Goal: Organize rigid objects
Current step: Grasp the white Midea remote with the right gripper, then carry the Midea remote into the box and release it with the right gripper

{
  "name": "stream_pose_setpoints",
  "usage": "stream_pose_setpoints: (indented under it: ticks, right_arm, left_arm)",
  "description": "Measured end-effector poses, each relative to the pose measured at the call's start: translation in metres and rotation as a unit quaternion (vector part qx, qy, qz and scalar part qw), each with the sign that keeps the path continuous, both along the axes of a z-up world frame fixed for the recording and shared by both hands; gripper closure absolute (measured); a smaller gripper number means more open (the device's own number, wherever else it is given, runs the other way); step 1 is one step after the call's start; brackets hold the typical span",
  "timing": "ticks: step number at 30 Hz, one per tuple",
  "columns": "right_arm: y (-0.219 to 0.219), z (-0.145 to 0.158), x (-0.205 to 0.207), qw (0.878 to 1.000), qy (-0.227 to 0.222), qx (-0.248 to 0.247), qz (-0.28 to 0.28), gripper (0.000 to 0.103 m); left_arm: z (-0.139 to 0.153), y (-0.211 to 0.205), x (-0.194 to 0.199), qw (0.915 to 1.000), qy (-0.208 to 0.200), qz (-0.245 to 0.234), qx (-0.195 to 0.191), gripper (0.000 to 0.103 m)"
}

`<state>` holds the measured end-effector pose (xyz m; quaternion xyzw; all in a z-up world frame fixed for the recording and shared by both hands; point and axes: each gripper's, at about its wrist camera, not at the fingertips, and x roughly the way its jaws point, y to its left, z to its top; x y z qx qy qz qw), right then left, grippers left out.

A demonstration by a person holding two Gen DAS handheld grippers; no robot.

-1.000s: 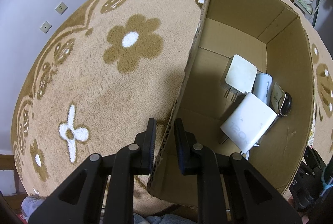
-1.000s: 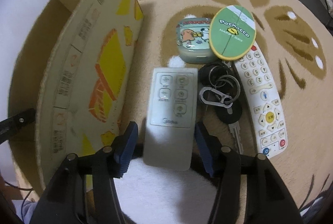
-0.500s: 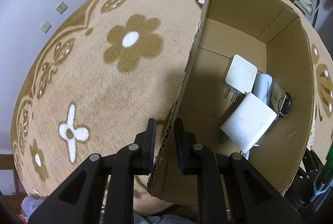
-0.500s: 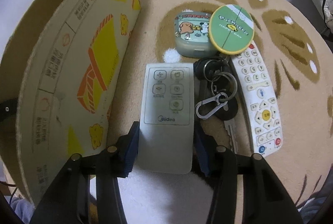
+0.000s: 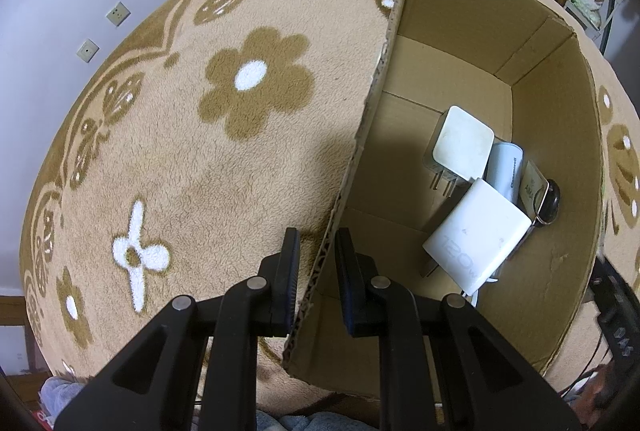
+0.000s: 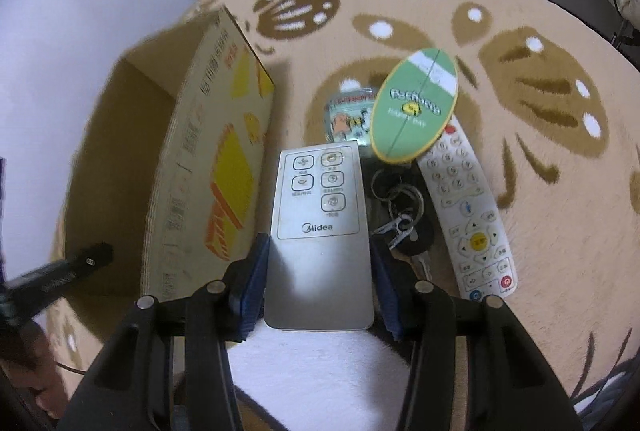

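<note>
My right gripper [image 6: 318,263] is shut on the silver Midea remote [image 6: 320,227] and holds it lifted above the rug, tilted up. My left gripper [image 5: 316,259] straddles the near wall of the cardboard box [image 5: 368,135], pads close on each side of it. The box also shows in the right wrist view [image 6: 208,167], to the left of the remote. Inside it lie two white chargers [image 5: 476,247], a white power bank [image 5: 506,171] and a key fob [image 5: 548,199].
On the flower-patterned rug [image 6: 540,79] lie a white TV remote [image 6: 468,215], a bunch of keys [image 6: 400,219], a green oval case [image 6: 414,111] and a small cartoon tin [image 6: 348,119]. Shelves stand beyond the rug's far edge.
My right gripper closed on the Midea remote and lifted it, tilting the view upward. The left gripper and the box have stayed still.
</note>
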<state>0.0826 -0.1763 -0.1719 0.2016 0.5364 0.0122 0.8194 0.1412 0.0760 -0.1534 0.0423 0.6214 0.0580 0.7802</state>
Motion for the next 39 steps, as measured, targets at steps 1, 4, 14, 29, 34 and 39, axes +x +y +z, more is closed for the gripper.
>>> stream_pose_setpoints:
  ticks: [1, 4, 14, 29, 34, 39]
  right_arm:
    - [0.001, 0.001, 0.002, 1.000, -0.005, 0.005, 0.000, 0.050]
    - [-0.001, 0.012, 0.002, 1.000, -0.021, 0.012, 0.001, 0.050]
    - [0.002, 0.046, -0.003, 0.996, -0.084, 0.019, 0.001, 0.050]
    - [0.025, 0.069, 0.012, 0.991, -0.127, 0.030, 0.030, 0.050]
    - [0.033, 0.076, 0.019, 0.989, -0.143, 0.028, 0.037, 0.050]
    - [0.049, 0.081, 0.028, 0.986, -0.160, 0.020, 0.052, 0.050]
  left_arm:
    - [0.000, 0.000, 0.000, 1.0000, 0.000, -0.001, 0.001, 0.086]
    - [0.000, -0.001, 0.000, 1.0000, 0.000, -0.002, 0.004, 0.086]
    - [0.000, -0.001, 0.000, 1.0000, 0.000, 0.001, 0.001, 0.086]
    - [0.001, -0.003, -0.001, 1.0000, 0.000, -0.001, 0.003, 0.086]
    - [0.001, -0.003, 0.000, 1.0000, 0.000, -0.001, 0.003, 0.086]
    - [0.001, -0.003, 0.000, 1.0000, 0.001, 0.000, 0.002, 0.086]
